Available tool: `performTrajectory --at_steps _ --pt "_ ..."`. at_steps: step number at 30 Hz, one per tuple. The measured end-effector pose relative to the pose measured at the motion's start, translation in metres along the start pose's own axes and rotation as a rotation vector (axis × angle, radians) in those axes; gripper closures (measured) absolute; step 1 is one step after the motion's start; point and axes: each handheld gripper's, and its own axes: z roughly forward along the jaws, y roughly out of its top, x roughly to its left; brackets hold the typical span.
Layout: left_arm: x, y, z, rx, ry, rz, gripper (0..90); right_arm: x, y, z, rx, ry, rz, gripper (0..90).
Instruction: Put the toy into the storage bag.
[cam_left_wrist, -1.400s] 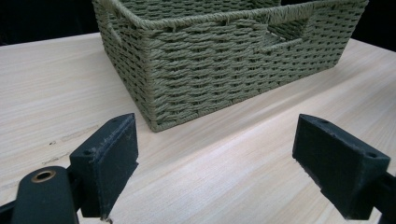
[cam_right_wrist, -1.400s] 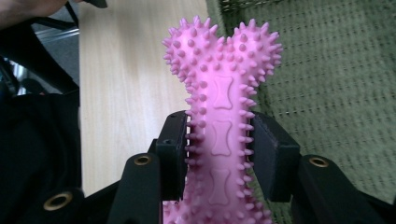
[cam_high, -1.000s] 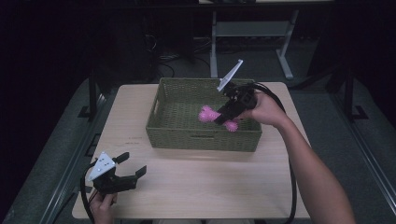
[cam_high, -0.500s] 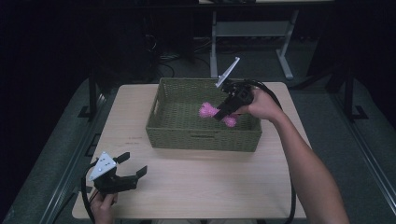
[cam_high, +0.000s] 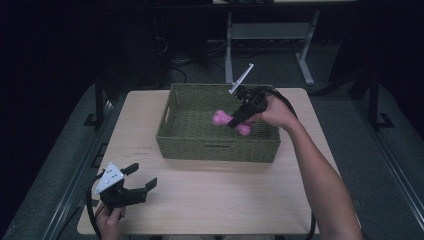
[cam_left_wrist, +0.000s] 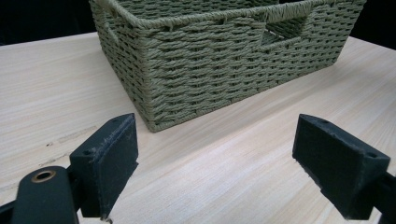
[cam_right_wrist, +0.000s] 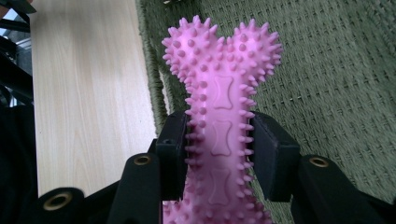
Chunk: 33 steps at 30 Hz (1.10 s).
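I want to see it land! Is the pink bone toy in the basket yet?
Almost. The right gripper has the pink bone toy clamped, held over the inside of the basket. Letting go is left. The left gripper rests open on the table.

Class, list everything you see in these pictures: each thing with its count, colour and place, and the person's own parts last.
Spiky pink rubber bone toy: one, pink, clamped in the right gripper above the basket's inside.
Woven rectangular basket: one, olive green, middle of the table toward the far edge.
Wooden table: one, pale wood, under it all.
Metal frame: one, grey, on the floor beyond the table.
Right gripper: one, black, over the basket.
Left gripper: one, black, jaws apart, near table corner.
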Motion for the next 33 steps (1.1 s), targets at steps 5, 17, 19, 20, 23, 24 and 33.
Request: performTrajectory --at_steps 5,17,19,20,23,24,33 --pt "0.001 0.0 0.0 0.003 -0.002 -0.002 13.8 -0.007 -0.002 0.006 0.012 0.002 0.02 58.0" --pt "0.002 0.0 -0.001 0.0 0.003 -0.002 13.8 -0.017 -0.003 0.017 0.012 0.008 0.039 58.1" --pt "0.002 0.0 -0.001 0.0 0.002 -0.001 13.8 -0.019 -0.004 0.019 0.013 0.01 0.045 58.1" --pt "0.002 0.0 -0.001 0.001 0.001 0.002 13.8 -0.019 -0.004 0.019 0.013 0.01 0.045 58.1" --pt "0.001 0.0 0.0 0.003 -0.002 0.0 13.8 -0.022 -0.005 0.024 0.01 0.018 0.054 58.0" --pt "0.001 0.0 -0.001 0.002 -0.002 0.0 13.9 -0.023 -0.006 0.025 0.011 0.022 0.057 58.0" --pt "0.002 0.0 -0.001 0.003 0.0 -0.001 13.8 -0.029 -0.012 0.037 0.029 0.033 0.081 57.9"
